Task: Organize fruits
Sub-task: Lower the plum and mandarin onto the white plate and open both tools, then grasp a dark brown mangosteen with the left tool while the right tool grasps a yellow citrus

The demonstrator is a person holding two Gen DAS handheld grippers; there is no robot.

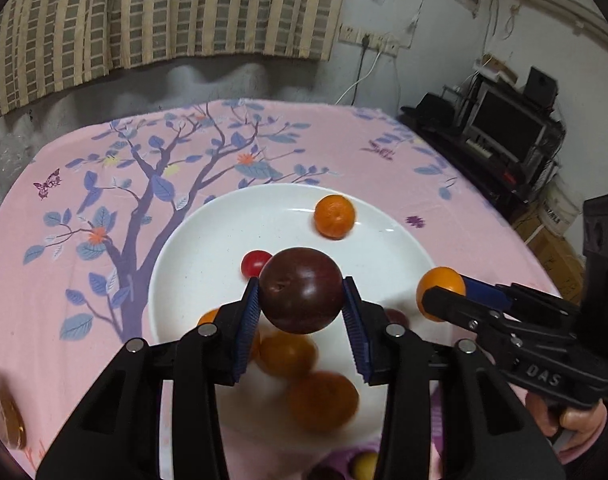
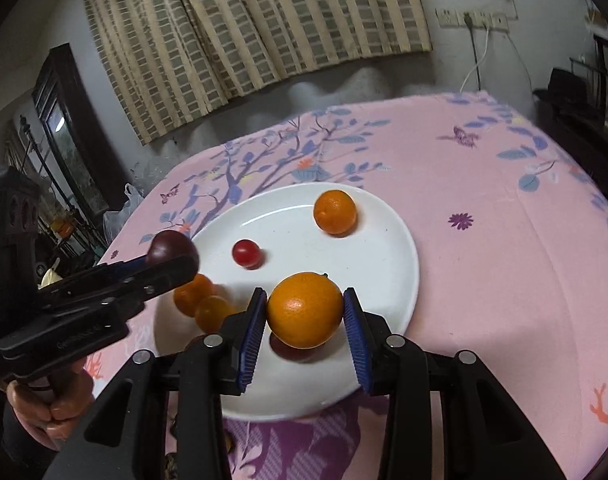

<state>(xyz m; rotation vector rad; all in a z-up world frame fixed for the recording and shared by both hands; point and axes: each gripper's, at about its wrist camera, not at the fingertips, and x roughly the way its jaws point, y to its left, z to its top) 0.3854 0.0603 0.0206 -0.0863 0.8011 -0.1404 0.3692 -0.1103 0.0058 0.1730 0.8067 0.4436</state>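
Observation:
My left gripper [image 1: 301,300] is shut on a dark purple plum [image 1: 301,290] and holds it above the white plate [image 1: 207,248]. My right gripper [image 2: 305,312] is shut on an orange [image 2: 305,310] above the plate's near part [image 2: 388,256]. On the plate lie a small orange [image 2: 335,213], a red cherry tomato [image 2: 246,254] and two orange fruits [image 2: 201,300] at the left rim. The right gripper with its orange shows in the left wrist view [image 1: 440,292]. The left gripper with the plum shows in the right wrist view [image 2: 171,252].
The plate sits on a pink tablecloth [image 1: 83,240] with a blue tree print. A brown round thing [image 1: 3,416] lies at the table's left edge. A small yellow fruit [image 1: 366,466] lies near the front. Shelves with electronics [image 1: 504,132] stand to the right.

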